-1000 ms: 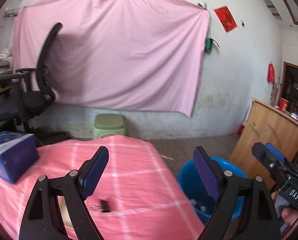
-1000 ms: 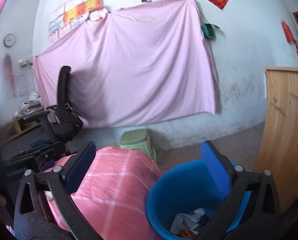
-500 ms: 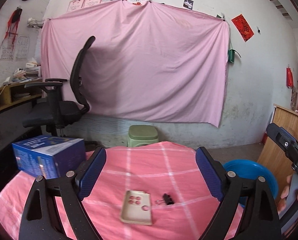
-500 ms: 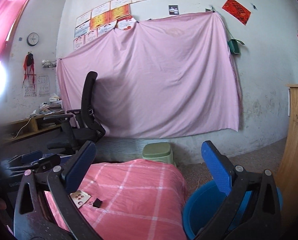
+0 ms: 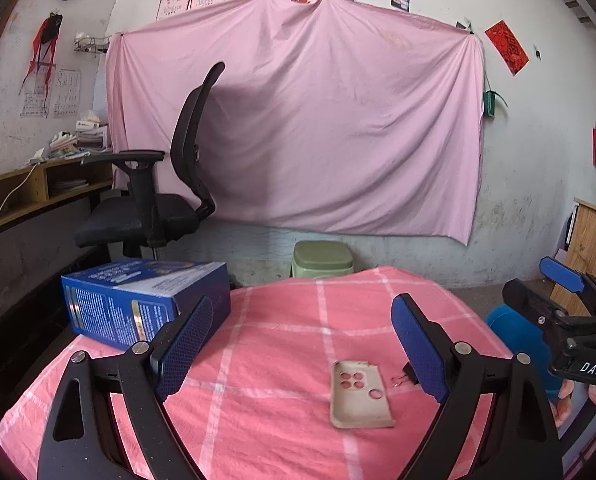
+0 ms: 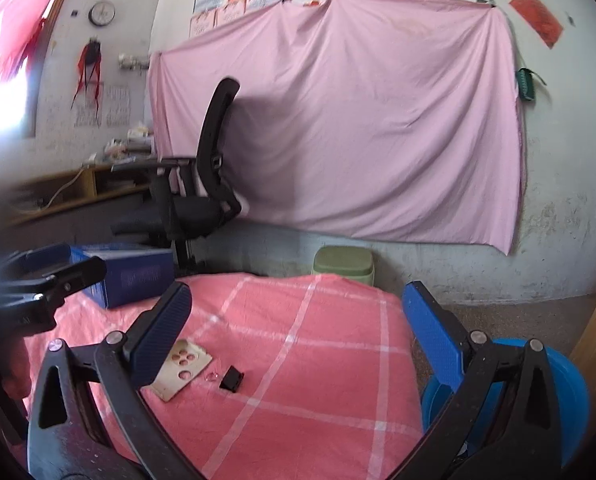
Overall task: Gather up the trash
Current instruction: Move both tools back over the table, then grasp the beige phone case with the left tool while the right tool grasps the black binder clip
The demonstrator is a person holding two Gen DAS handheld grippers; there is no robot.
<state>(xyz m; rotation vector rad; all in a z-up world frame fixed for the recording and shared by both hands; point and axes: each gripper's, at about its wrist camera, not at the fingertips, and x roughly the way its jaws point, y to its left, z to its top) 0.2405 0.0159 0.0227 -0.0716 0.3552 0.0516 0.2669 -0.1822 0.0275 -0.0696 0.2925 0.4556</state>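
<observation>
Both views have swung away from the blue bin, which a second ago filled the lower right of each, and now face the counter point(image 5: 282, 360) under its pink checked cloth. On the cloth a beige phone case point(image 5: 359, 394) lies flat with its open side up, its long axis running roughly away from the left camera and the end with the round camera holes on the far side. In the right wrist view the same case point(image 6: 184, 368) sits slanted, partly hidden behind that gripper's left finger. A small black binder clip point(image 6: 232, 379) lies just beside the case, apart from it, on its right.

The left gripper point(image 5: 301, 350) hangs above the cloth with its blue pads wide apart and nothing between them. The right gripper point(image 6: 298, 334) also stands spread, empty, with the clip and case below its gap. Seen from the left camera, its black body carries white letters "DAS".

A blue box point(image 5: 138, 300) rests at the counter's far left corner; its print is too small to read. The blue bin point(image 6: 569, 392) stands on the floor just off the counter's right edge.
</observation>
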